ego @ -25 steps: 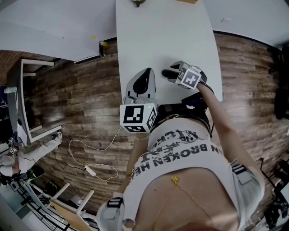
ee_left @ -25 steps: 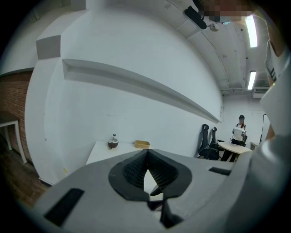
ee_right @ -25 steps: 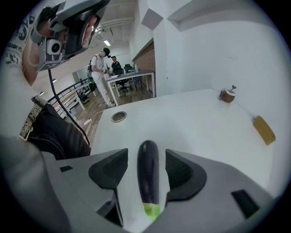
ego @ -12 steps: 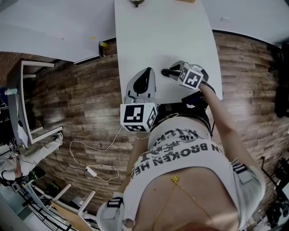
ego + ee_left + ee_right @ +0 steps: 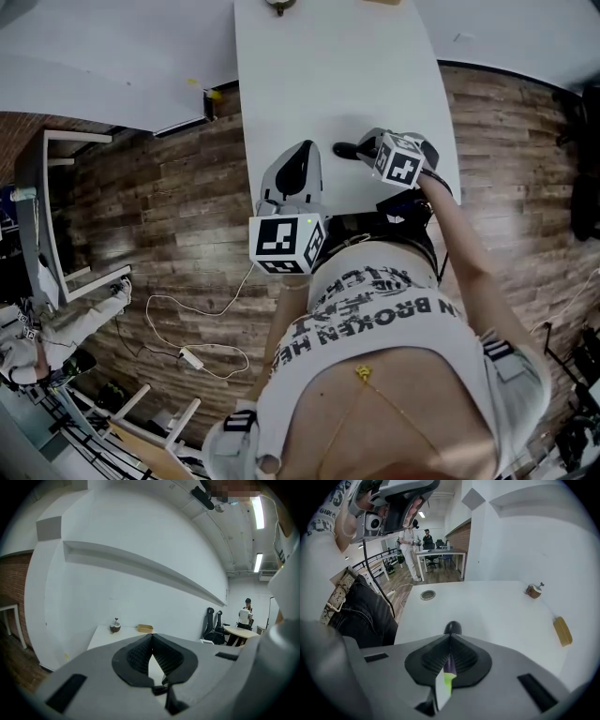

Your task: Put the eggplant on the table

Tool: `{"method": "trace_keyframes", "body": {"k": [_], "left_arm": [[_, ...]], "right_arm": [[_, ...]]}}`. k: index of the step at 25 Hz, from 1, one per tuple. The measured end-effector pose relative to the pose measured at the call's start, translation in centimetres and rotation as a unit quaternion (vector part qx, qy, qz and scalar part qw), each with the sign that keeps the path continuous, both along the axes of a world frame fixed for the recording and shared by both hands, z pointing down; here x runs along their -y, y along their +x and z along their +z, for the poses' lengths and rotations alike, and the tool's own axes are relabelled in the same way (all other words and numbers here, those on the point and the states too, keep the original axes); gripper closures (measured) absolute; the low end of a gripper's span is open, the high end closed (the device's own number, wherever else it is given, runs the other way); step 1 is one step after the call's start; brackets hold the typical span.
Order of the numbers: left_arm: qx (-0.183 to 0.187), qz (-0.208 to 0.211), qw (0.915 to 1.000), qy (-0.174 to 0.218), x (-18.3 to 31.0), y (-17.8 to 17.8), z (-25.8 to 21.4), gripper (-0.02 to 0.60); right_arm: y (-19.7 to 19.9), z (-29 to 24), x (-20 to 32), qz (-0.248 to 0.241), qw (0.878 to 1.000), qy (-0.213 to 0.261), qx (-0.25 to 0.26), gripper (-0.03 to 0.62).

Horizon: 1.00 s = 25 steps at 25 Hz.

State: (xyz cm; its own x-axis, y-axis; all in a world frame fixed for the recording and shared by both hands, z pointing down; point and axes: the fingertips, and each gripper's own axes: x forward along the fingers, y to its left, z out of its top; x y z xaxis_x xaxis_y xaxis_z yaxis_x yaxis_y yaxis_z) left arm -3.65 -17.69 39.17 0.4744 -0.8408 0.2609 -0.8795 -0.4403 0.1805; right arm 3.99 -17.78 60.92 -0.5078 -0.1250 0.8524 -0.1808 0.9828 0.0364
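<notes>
Right gripper view: right tool (image 5: 450,643) jaws just closing, clamped on eggplant (image 5: 452,628); left tool (image 5: 151,641) jaws together, empty.

Head view: flat, even light, colours washed out; white worktop (image 5: 347,84) close to blown out, no hard shadows on it; heavy fisheye, floor planks (image 5: 169,206) bow toward the edges; left gripper view: ceiling strip lights (image 5: 257,513) glare top right, wall (image 5: 140,541) bright, corners black from the round lens mask, left claw (image 5: 151,635) soft at close range; right gripper view: bright, same black corners, right claw (image 5: 450,635) blurred, background sharper.
</notes>
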Motion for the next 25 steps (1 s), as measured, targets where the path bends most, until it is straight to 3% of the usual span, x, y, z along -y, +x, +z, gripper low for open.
{"method": "trace_keyframes", "body": {"k": [10,15,25], "left_arm": [[-0.002,0.005,1.0,0.001,-0.2,0.3,-0.1,0.575],[-0.003,0.009,0.9999,0.004,-0.5,0.9,-0.2,0.575],[-0.004,0.021,0.9997,0.009,-0.4,2.2,-0.6,0.575]], "right_arm": [[0.2,-1.8,-0.2,0.013,1.0,0.012,0.025,0.585],[-0.8,-5.6,-0.5,0.016,0.993,0.033,0.109,0.585],[-1.7,-13.4,-1.5,0.021,0.964,0.076,0.253,0.586]]}}
